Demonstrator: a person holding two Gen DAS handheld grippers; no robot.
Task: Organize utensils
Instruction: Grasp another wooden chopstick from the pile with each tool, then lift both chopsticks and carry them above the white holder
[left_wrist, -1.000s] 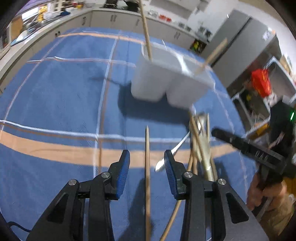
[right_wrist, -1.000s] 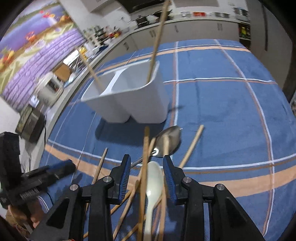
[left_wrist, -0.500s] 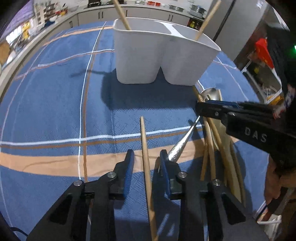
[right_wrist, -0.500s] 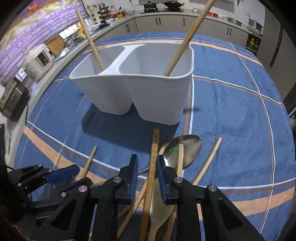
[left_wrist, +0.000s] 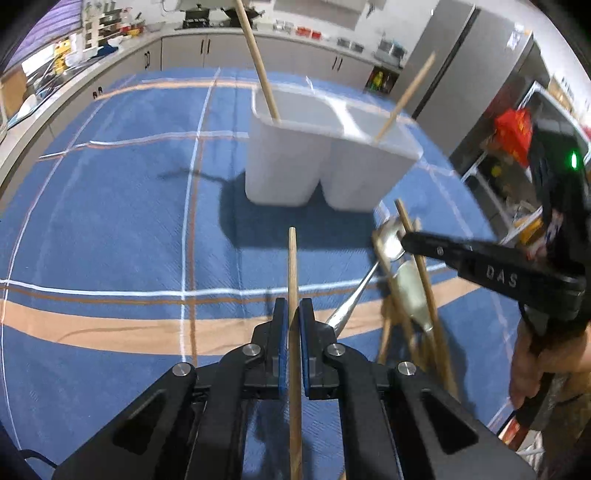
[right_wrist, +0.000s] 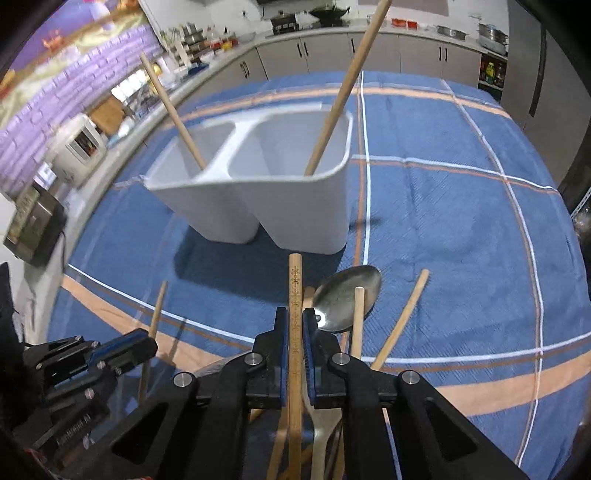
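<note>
A white two-compartment holder stands on the blue cloth with one wooden chopstick leaning in each compartment. My left gripper is shut on a plain wooden chopstick that points toward the holder. My right gripper is shut on a patterned wooden chopstick. A pile of chopsticks, a metal spoon and a pale spoon lies under the right gripper.
The blue plaid tablecloth covers the table. Kitchen counters and cabinets run along the back and left. A fridge and shelves with a red bag stand at the right.
Both grippers have closed from open onto their chopsticks. The left chopstick and the right patterned chopstick are now clamped between the pads.
</note>
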